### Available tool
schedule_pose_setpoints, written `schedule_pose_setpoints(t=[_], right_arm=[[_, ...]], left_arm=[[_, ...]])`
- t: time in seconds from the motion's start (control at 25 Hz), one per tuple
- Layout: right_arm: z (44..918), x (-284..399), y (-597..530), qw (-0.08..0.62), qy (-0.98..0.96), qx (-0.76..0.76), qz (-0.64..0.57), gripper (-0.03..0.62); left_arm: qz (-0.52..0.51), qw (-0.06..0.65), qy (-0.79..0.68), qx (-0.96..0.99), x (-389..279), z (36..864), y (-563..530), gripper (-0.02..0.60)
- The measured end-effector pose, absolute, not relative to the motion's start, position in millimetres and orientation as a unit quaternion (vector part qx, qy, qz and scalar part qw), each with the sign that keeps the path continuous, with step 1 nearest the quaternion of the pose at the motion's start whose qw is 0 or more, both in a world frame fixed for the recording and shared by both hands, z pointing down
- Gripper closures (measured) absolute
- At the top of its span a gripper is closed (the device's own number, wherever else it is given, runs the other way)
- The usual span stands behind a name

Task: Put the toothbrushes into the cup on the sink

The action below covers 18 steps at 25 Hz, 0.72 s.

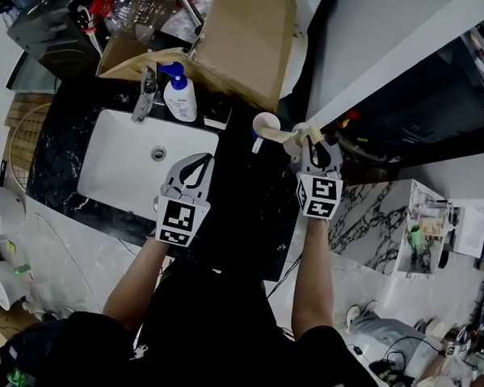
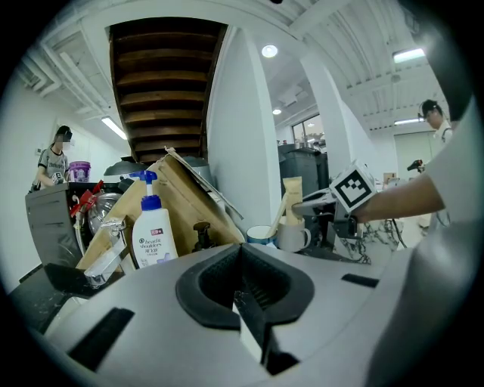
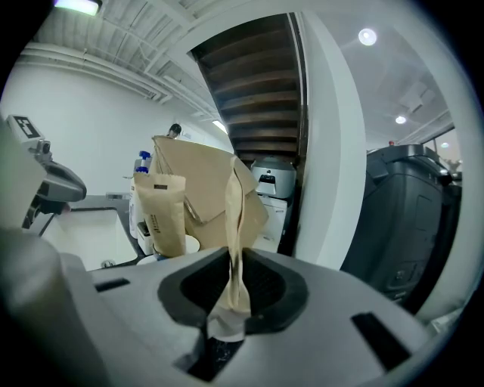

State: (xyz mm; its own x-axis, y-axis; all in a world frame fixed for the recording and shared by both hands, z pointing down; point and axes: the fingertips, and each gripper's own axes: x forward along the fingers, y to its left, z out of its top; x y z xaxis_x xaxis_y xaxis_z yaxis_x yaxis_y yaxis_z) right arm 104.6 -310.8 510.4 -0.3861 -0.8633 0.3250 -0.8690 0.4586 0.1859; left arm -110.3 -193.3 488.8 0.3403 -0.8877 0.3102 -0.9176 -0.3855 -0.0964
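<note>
A white cup (image 1: 266, 123) stands on the black counter right of the sink basin (image 1: 118, 170), with a beige stick leaning out of it. My right gripper (image 1: 309, 144) is just right of the cup, shut on a beige paper-wrapped toothbrush (image 3: 234, 227), seen edge-on. In the right gripper view, a second beige packet (image 3: 160, 213) stands upright at a cup beyond it. The left gripper view shows a blue-rimmed cup (image 2: 261, 234) beside a white mug (image 2: 295, 237), with the right gripper (image 2: 314, 204) at the mug. My left gripper (image 1: 197, 164) hangs shut and empty over the basin's right edge.
A white pump bottle (image 1: 181, 96) and a chrome faucet (image 1: 145, 90) stand behind the basin. A large cardboard box (image 1: 242, 35) leans behind the counter. A white pillar (image 2: 238, 136) rises behind the cups. A person (image 2: 53, 162) stands far off at left.
</note>
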Motion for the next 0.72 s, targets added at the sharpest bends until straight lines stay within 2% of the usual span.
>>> schedule_pose_setpoints(t=[0.24, 0.72], right_arm=[[511, 101, -302, 0.196, -0.832, 0.518, 0.014, 0.513], [509, 101, -282, 0.215, -0.819, 0.531, 0.018, 0.500]], left_arm=[[0.155, 0.042, -0.541, 0.826, -111, 485, -193, 0.578], [0.146, 0.025, -0.517, 0.843, -113, 473, -189, 0.578]])
